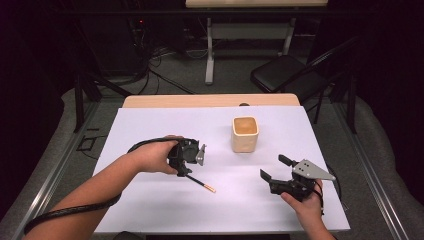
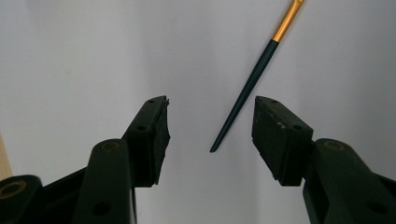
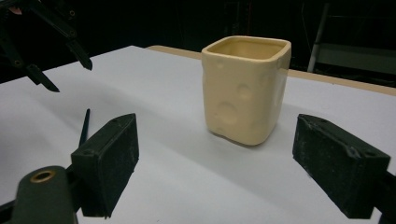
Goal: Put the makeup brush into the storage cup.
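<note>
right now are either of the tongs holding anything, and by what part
Nothing is held. The left tongs stand open over the brush, its dark pointed end between the jaws, untouched. The right tongs are open, facing the cup.

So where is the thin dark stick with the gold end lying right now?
In the high view the stick lies flat on the white table cover, just below the left tool, left and forward of the cream cup.

The left gripper (image 2: 210, 121) points down at a white table top (image 2: 84, 60), its 2 black jaws spread wide apart with nothing between the pads. A thin dark stick (image 2: 247, 88) lies on the table, slanting from its pointed end in the gap between the jaws up toward the right. Its pointed end sits nearer the right jaw, apart from both. Farther up, the stick turns golden orange.
</note>
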`<state>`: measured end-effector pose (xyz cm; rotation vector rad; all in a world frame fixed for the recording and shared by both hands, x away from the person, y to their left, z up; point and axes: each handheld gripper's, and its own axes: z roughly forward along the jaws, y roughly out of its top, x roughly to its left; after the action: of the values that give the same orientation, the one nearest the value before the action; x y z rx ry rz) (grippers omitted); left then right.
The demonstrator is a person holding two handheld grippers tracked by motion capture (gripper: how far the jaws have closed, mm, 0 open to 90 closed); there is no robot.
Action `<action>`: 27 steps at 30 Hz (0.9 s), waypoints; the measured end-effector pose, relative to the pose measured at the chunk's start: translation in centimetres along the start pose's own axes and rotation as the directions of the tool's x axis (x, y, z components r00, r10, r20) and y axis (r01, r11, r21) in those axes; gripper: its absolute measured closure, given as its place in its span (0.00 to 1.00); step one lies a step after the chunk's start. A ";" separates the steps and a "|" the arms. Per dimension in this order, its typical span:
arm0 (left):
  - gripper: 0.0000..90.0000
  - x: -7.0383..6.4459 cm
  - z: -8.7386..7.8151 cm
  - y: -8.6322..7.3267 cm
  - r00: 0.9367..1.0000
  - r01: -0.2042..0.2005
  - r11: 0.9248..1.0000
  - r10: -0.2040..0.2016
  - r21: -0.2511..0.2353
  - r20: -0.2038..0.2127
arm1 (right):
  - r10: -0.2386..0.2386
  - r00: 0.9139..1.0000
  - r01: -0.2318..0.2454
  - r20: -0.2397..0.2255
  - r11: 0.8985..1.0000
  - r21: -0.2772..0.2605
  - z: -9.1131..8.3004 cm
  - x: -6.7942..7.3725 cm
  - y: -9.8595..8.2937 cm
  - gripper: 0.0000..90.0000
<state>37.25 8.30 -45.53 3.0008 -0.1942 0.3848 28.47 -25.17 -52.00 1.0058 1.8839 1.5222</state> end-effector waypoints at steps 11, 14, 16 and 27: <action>0.62 -0.4 1.4 0.2 0.999 -0.035 0.999 0.035 0.004 0.028 | 0.002 1.000 -0.002 -0.001 1.000 -0.001 0.0 0.0 0.0 0.16; 0.64 -0.6 1.8 0.3 0.998 -0.049 0.999 0.049 0.008 0.025 | 0.001 1.000 -0.001 -0.001 1.000 0.002 0.0 0.0 0.0 0.16; 0.66 -0.7 2.2 0.4 0.998 -0.052 0.999 0.051 0.005 0.037 | 0.001 1.000 -0.001 -0.002 1.000 0.002 0.0 0.0 0.0 0.16; 0.70 -1.4 3.4 0.9 0.995 -0.085 0.996 0.085 0.005 0.047 | 0.001 1.000 -0.001 -0.004 1.000 0.001 0.0 0.0 0.0 0.16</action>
<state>36.62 7.12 -49.12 3.0178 -0.3262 0.3244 28.50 -25.20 -52.05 1.0051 1.8872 1.5247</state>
